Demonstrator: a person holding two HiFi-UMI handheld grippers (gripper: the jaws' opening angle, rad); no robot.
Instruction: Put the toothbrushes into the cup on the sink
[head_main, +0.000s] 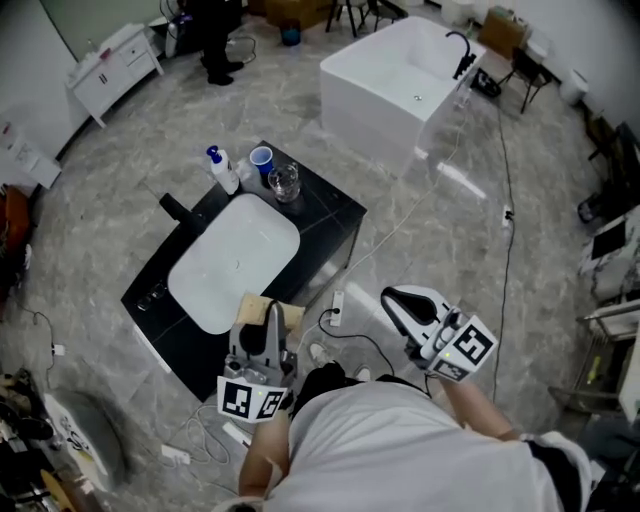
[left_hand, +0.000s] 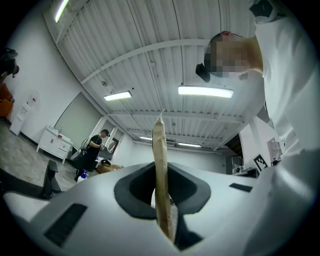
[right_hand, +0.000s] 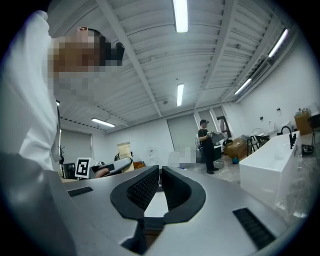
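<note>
Left tongs (head_main: 272, 314) clamp tan packet (left_hand: 159, 165); blue cup (head_main: 261, 157) stands on sink (head_main: 326, 214).

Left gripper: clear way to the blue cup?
Probably yes: only the low white basin lies between the left gripper, shut on a tan packet, and the blue cup, though glass and bottle crowd it.

White basin (head_main: 235, 262), glossy black counter (head_main: 330, 215), grey marbled floor (head_main: 120, 180). The cup (head_main: 261, 158) is blue, the glass (head_main: 284, 182) clear, the bottle (head_main: 222, 170) white with a blue cap. The left gripper (head_main: 271, 312) and right gripper (head_main: 393, 300) are pale grey with black pads and black-and-white square markers. The card (left_hand: 159, 165) is tan, the bathtub (head_main: 390, 80) white, the person's shirt (head_main: 400, 450) white.
</note>
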